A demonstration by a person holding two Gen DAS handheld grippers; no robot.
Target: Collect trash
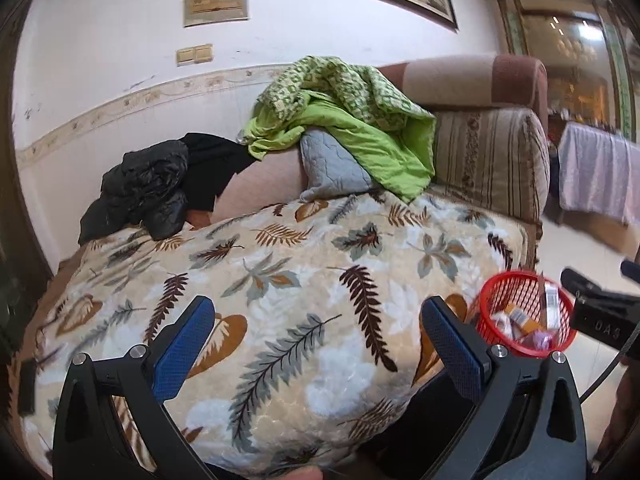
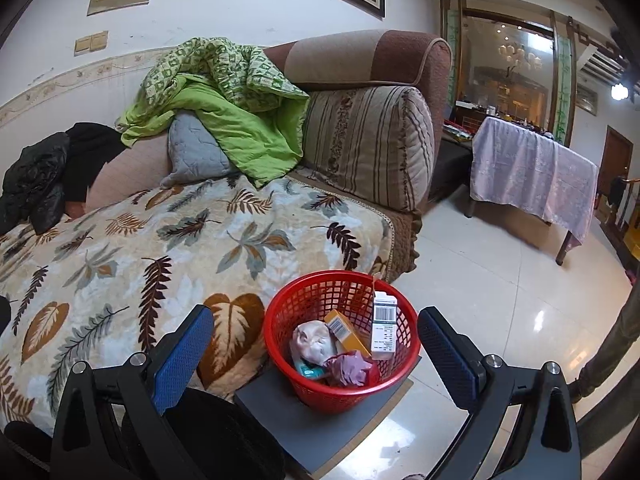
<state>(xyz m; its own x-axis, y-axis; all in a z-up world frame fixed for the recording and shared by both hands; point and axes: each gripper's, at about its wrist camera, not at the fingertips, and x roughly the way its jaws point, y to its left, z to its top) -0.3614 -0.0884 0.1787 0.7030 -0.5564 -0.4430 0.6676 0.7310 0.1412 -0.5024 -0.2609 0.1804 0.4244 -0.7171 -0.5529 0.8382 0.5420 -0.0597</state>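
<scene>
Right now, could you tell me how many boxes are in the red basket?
2: an orange box lying slanted near the middle of the basket, and a white box standing upright against its right wall. More may be hidden under the crumpled wrappers.

Both wrist cams face sofa (image 1: 480,152), sharing red basket (image 2: 280,320).

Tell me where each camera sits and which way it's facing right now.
Left wrist: on the left gripper, tilted down over the leaf blanket toward the sofa back and wall; both its open fingers show, and the right gripper pokes in at the right edge.
Right wrist: on the right gripper, tilted down at the red basket beside the sofa; its open fingers frame the basket.
Shared: blanket, green quilt, black jacket, basket, covered table.
</scene>
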